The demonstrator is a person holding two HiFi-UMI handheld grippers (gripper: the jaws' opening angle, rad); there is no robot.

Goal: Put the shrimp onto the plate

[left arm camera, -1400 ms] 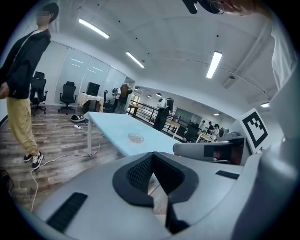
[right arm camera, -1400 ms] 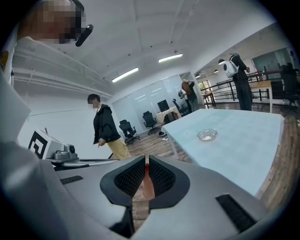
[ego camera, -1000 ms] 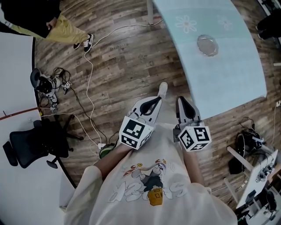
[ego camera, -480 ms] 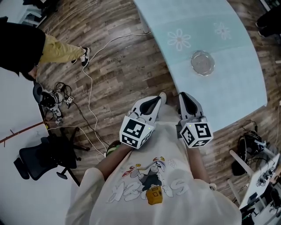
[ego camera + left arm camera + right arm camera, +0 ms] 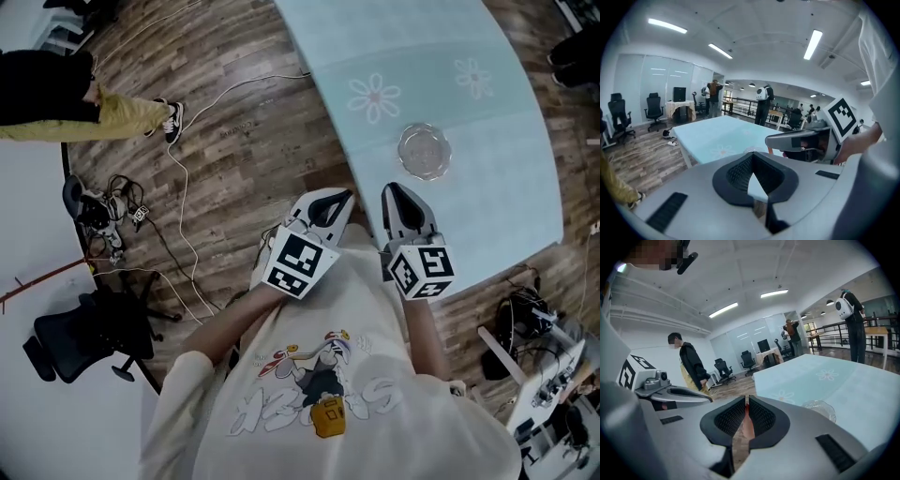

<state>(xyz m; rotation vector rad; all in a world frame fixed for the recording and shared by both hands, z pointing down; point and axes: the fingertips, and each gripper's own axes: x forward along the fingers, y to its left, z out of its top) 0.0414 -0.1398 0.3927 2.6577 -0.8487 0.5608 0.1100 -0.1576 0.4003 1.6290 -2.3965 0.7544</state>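
A clear glass plate sits on the pale blue table with flower prints, near its front edge. My right gripper is held over the table's edge just short of the plate, shut on a pinkish-orange shrimp that shows in the slit between its pads. In the right gripper view the plate lies just ahead and to the right of that gripper. My left gripper hangs beside it over the wooden floor, shut and holding nothing; its jaws point toward the table.
Cables trail across the wooden floor at left, with a black office chair below them. A person stands at the upper left. Equipment and wires crowd the floor at the right of the table.
The table and plate have come closer to both grippers as the holder stepped forward. The right gripper now reaches over the table's edge; both jaws stay as they were.
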